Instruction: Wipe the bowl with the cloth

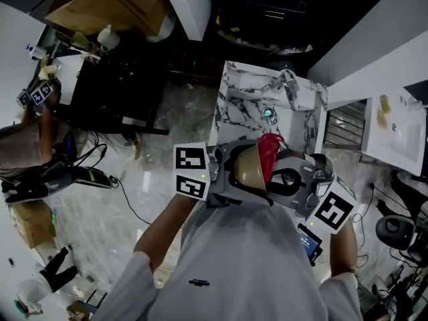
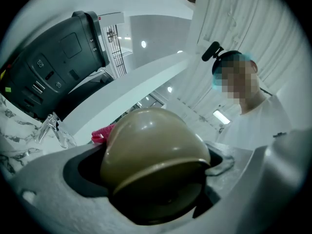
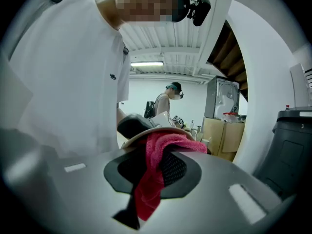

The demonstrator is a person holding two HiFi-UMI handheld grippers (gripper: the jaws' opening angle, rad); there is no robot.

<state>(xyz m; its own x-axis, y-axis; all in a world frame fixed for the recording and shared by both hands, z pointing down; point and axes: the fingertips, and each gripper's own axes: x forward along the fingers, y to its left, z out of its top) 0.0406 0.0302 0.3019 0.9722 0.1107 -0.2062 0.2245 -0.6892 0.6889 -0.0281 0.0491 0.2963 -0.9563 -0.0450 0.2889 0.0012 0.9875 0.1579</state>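
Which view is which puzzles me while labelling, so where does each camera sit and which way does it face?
Head view: on the person's head, facing steeply down over the white shirt; the left claw holds the bowl, the right claw holds the cloth.
Left gripper view: rides the left claw, facing upward along jaws shut on the bowl; shirt at right.
Right gripper view: rides the right claw, facing upward along jaws shut on the cloth; shirt at left.
Shared: all three show bowl and cloth.
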